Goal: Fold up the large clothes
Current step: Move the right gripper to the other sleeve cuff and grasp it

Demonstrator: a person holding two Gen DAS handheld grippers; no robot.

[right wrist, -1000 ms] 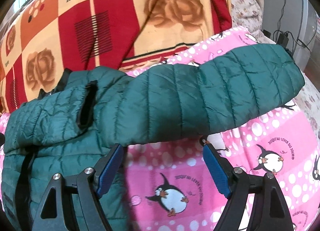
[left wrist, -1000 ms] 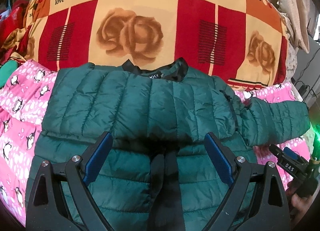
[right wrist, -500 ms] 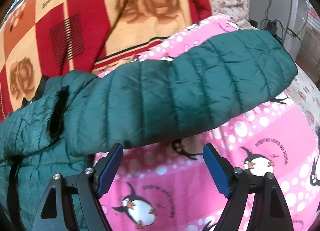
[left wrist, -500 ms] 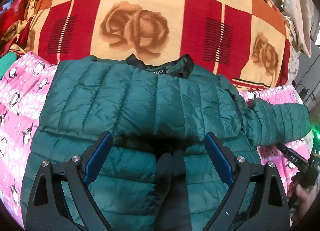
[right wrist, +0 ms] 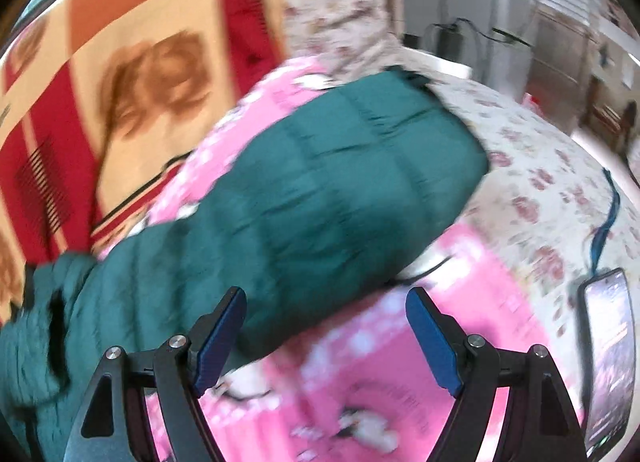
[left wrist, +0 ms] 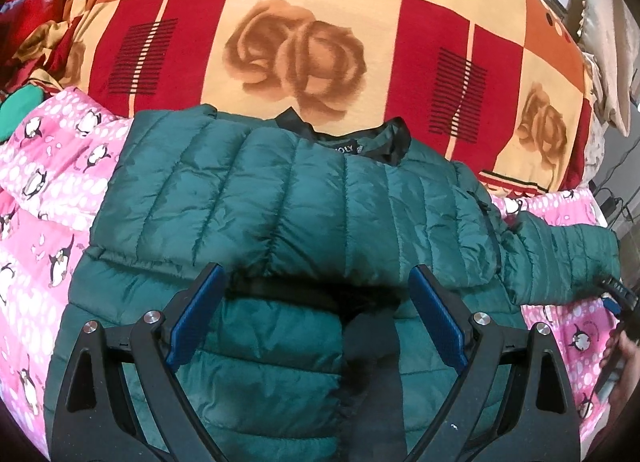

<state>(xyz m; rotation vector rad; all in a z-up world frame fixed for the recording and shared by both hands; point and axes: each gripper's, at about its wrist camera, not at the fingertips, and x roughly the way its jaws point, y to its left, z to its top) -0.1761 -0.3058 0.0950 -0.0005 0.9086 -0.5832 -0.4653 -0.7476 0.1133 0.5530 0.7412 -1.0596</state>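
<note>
I find the green puffer jacket lying front-up on the pink penguin sheet, its collar toward the red and orange rose blanket. One sleeve is already laid across the chest, which tells me the first fold is done and that this side can be left alone.

My left gripper hangs over the middle of the jacket, just below the folded sleeve. Its jaws stand wide apart and nothing is between the blue pads. I judge it is parked there to steady the folded sleeve if needed, not to grasp.

The other sleeve lies stretched out sideways from the body, across the pink sheet, with its cuff at the edge of the floral cover. That is the part not yet folded.

My right gripper is placed near the lower edge of this sleeve, toward its outer half. Its jaws are open and empty; the sleeve is beyond the pads, not between them. The right wrist view is smeared, so I cannot tell whether a pad touches the fabric.

A phone on a blue cable lies to the right, apart from the sleeve. I judge the next move calls for a grasp near the cuff, then a carry across the chest.
</note>
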